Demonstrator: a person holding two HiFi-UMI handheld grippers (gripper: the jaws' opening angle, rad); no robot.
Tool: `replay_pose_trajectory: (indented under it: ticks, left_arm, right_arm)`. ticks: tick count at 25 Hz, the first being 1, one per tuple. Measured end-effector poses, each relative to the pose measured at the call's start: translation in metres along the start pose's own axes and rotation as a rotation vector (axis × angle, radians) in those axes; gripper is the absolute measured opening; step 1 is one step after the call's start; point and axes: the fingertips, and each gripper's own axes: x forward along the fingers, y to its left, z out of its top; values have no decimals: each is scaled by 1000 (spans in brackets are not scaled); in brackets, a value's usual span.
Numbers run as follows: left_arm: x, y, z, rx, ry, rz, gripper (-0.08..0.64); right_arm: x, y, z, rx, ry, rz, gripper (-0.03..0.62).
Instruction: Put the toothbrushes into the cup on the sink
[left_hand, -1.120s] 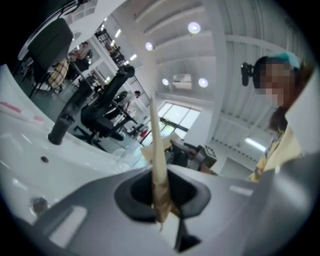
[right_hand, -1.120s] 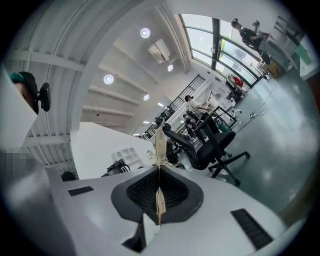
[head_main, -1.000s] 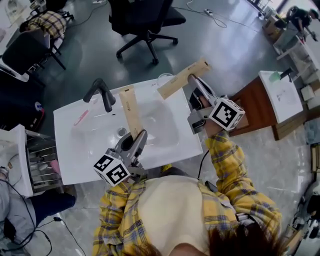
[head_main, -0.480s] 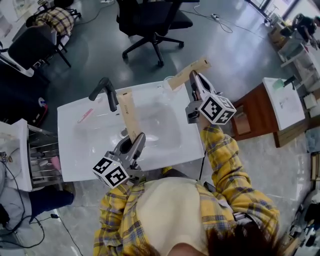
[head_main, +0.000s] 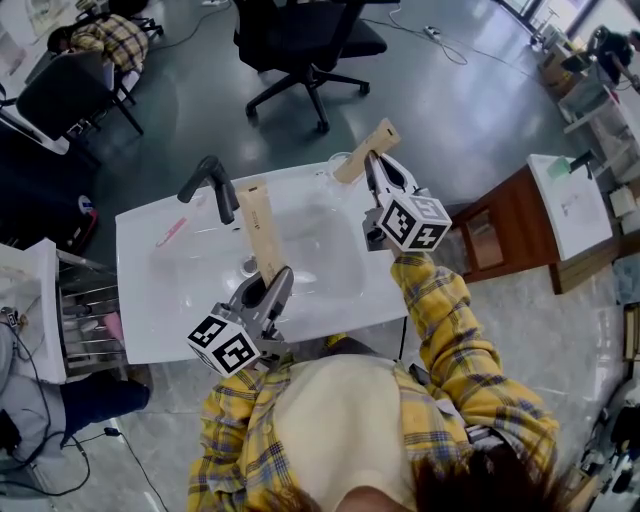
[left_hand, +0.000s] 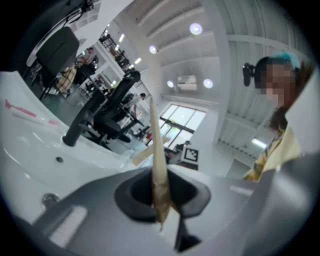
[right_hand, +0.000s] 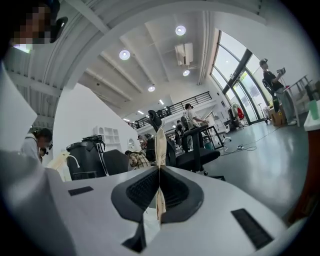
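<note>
Left gripper (head_main: 271, 287) fingers are pinching a tan cardboard toothbrush pack (head_main: 259, 225) by its end over the white sink (head_main: 160, 300) mid-frame, right gripper (head_main: 373, 162) fingers pinching a second pack (head_main: 368, 148) at the clear cup (head_main: 333, 160) upper centre; probably light, stiff, crushable.

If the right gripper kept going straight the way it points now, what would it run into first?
Probably nothing close. The right gripper, shut on a toothbrush box, points past the back edge of the sink toward the black office chair. The clear cup sits just left of that line, though depth is unclear.
</note>
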Motion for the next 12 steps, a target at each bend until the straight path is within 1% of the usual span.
replay_pose_trajectory:
  ticks: [6, 12]
  left_arm:
    - [4, -3, -4, 0, 17, -4, 31]
    - [3, -2, -4, 5, 22, -8, 31]
  right_arm:
    - [3, 0, -17, -25, 58, 8, 15]
    - [3, 5, -29, -103, 124, 21, 17]
